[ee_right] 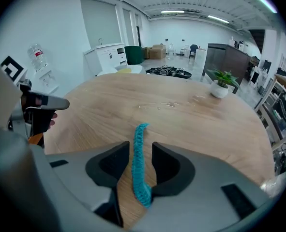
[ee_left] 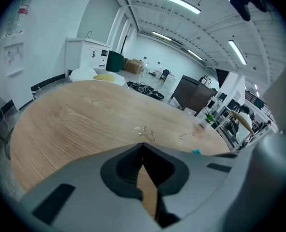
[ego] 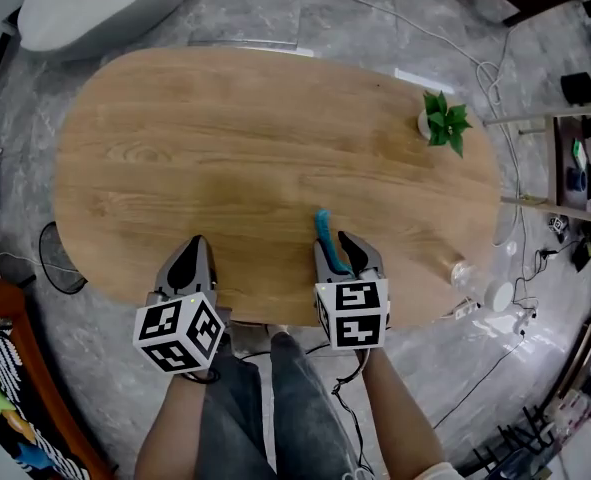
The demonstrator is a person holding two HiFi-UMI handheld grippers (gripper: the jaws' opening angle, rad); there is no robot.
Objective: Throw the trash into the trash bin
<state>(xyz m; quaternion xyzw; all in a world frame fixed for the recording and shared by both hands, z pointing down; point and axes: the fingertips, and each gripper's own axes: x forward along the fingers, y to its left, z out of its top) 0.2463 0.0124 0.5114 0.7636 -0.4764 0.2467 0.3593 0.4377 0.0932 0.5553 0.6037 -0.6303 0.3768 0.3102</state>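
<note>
- Trash strip, teal and crinkled: in the head view it lies on the wooden table near the front edge, its near end running in between the jaws of the right gripper.
- Head view: left gripper sits at the same table edge, well to the left of the strip. A small potted plant stands at the table's far right.
- Left gripper view: left gripper has its jaw tips meeting, with nothing between them and only the table showing behind.
- Right gripper view: right gripper has its jaws narrowly apart, and the trash strip runs lengthwise between them. There is a gap on both sides at the tips, and the strip's near end touches the right jaw's inner face. Not clamped.
</note>
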